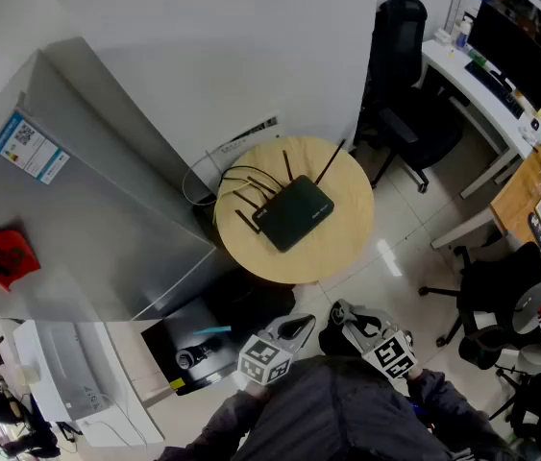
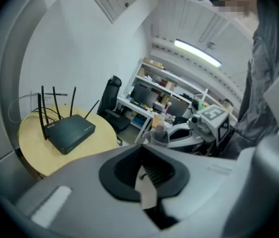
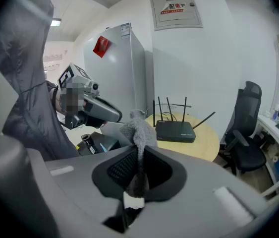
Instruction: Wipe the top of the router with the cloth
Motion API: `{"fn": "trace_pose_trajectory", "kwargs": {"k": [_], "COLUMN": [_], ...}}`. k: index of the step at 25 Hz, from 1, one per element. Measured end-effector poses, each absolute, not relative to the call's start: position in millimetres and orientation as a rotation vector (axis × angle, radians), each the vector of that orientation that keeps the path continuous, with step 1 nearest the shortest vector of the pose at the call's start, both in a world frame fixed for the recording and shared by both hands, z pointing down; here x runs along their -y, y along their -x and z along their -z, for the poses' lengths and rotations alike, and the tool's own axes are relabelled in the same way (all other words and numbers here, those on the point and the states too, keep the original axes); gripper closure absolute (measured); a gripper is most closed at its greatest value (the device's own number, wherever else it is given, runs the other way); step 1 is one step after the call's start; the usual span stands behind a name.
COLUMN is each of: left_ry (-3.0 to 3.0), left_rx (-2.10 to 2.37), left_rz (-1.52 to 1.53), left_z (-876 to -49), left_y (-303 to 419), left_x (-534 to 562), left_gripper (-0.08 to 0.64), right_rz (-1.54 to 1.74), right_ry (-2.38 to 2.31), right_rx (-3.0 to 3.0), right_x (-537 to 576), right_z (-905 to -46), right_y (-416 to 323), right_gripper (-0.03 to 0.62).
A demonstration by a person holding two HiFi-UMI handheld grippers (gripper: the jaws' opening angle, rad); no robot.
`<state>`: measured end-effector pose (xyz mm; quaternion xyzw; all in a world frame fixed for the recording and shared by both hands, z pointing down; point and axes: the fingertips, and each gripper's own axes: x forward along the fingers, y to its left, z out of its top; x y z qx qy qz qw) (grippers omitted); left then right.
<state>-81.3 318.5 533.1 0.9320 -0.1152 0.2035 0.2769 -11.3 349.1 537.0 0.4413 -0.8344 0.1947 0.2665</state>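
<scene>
The black router (image 1: 294, 211) with several upright antennas lies on a round wooden table (image 1: 342, 248); it also shows in the left gripper view as the router (image 2: 71, 131) and in the right gripper view as the router (image 3: 176, 131). Both grippers hang close to the person's body, short of the table's near edge. My right gripper (image 3: 138, 175) is shut on a grey cloth (image 3: 136, 131) that sticks up out of its jaws. My left gripper (image 2: 142, 171) is shut with nothing in it. In the head view the left gripper (image 1: 299, 328) and right gripper (image 1: 340, 312) sit side by side.
A tall grey cabinet (image 1: 78, 190) stands left of the table. Cables (image 1: 214, 166) trail behind the router by the wall. A black office chair (image 1: 400, 84) and a white desk (image 1: 477, 99) with a monitor are at the right. A white printer (image 1: 68, 387) sits low left.
</scene>
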Motion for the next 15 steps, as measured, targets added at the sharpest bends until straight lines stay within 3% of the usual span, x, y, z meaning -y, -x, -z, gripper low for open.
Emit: {"fn": "trace_pose_trajectory", "kwargs": {"k": [7, 15], "left_ry": [-2.509, -2.488], "left_rx": [0.518, 0.614], "left_rz": [-0.569, -0.554], "left_z": [-553.4, -554.8], "left_y": [47.7, 45.0], "left_x": [-206.4, -156.6], "left_gripper": [0.560, 0.560], "right_rz": [-0.419, -0.461], "right_ry": [-1.167, -1.090], "right_rx": [2.286, 2.301], "right_x": [-238.0, -142.8], "right_z": [-554.5, -577.3], "right_y": [-56.3, -56.7], "right_gripper": [0.565, 0.565]}}
